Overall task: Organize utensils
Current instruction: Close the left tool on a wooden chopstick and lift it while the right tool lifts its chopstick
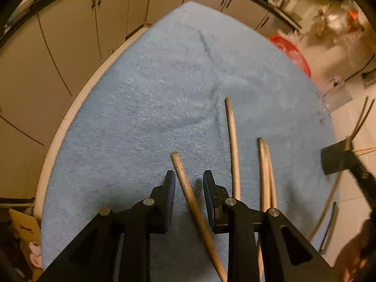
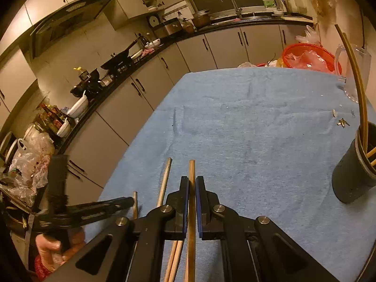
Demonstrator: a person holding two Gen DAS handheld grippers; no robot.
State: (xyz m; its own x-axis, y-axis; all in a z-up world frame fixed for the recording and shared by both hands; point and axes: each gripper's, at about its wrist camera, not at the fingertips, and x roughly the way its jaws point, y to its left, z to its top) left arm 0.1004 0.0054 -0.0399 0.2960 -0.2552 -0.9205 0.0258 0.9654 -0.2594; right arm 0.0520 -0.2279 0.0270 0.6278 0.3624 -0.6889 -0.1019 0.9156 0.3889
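Partway: a few chopsticks stand in the dark cup point(image 2: 354, 171); right gripper point(image 2: 192, 188) clenched on one chopstick point(image 2: 191, 171); left gripper point(image 1: 189, 183) released around another chopstick point(image 1: 185, 183); three loose chopsticks point(image 1: 264, 171) remain on blue towel point(image 1: 152, 105).

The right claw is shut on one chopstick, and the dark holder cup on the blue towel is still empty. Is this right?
Not quite. The right claw is shut on one chopstick, but the dark holder cup on the blue towel is not empty: the right wrist view shows several chopsticks already standing in it.
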